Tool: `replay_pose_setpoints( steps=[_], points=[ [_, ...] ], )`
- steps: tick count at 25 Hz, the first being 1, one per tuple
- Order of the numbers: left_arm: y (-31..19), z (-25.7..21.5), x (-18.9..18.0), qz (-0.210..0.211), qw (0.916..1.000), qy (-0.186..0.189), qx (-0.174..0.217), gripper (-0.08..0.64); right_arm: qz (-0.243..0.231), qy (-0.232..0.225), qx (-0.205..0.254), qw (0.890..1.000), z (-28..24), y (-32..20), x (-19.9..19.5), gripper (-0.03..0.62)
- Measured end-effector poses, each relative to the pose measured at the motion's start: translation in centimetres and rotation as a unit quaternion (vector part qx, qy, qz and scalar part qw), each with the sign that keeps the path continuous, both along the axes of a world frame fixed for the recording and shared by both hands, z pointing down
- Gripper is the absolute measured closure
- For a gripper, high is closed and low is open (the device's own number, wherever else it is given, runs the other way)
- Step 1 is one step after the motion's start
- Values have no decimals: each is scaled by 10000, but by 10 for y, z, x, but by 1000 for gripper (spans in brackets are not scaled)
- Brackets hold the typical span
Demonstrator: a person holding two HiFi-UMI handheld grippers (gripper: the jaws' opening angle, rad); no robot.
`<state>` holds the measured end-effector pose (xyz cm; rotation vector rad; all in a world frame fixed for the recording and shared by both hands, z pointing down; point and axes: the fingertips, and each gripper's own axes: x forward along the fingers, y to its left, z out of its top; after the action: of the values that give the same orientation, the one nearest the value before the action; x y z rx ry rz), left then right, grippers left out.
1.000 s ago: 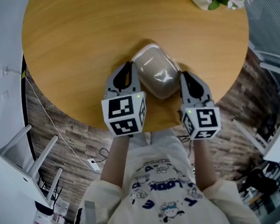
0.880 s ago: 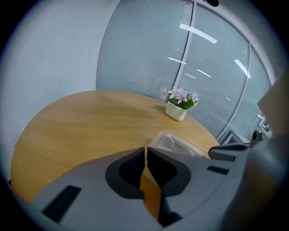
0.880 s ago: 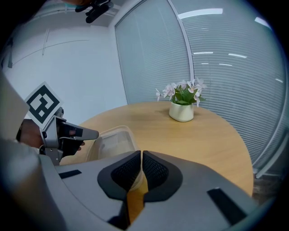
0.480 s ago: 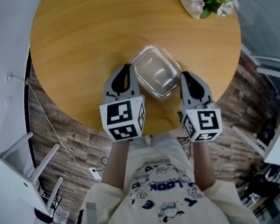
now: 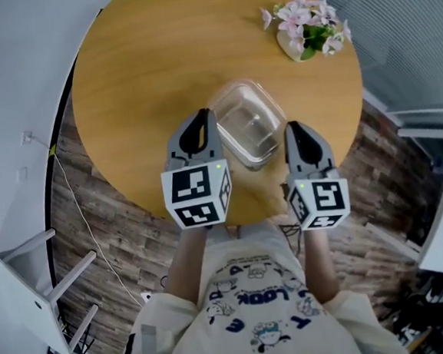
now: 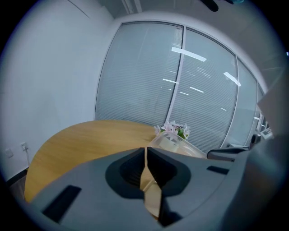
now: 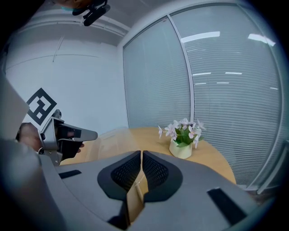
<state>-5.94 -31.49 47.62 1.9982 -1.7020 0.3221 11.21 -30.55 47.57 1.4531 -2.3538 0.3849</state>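
Both grippers have risen from the round wooden table, and the clear rectangular plastic container has come up with them. It sits just right of the left gripper tips and just left of the right gripper tips. Each pair of jaws is pressed together. A white pot of pink flowers stands well beyond the jaws.

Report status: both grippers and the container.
Left gripper shut, empty. Right gripper shut, empty. Clear container between them. Flower pot beyond, not in the way.
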Motion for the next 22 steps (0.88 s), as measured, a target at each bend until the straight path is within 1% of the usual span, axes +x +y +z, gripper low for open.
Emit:
replay_pose_setpoints(
  steps=[7,12,22],
  points=[
    [-5,-53,-3,-18,9984,-15,557,541,24,-25,548,9985,-50,-6,-3,575],
    [-5,-84,-5,-51,9962,-42,866,541,-11,-79,882,9961,-82,-8,-5,575],
    [-4,-143,-11,-90,9883,-71,1519,540,15,-89,1493,9887,-136,-12,-8,575]
  ],
)
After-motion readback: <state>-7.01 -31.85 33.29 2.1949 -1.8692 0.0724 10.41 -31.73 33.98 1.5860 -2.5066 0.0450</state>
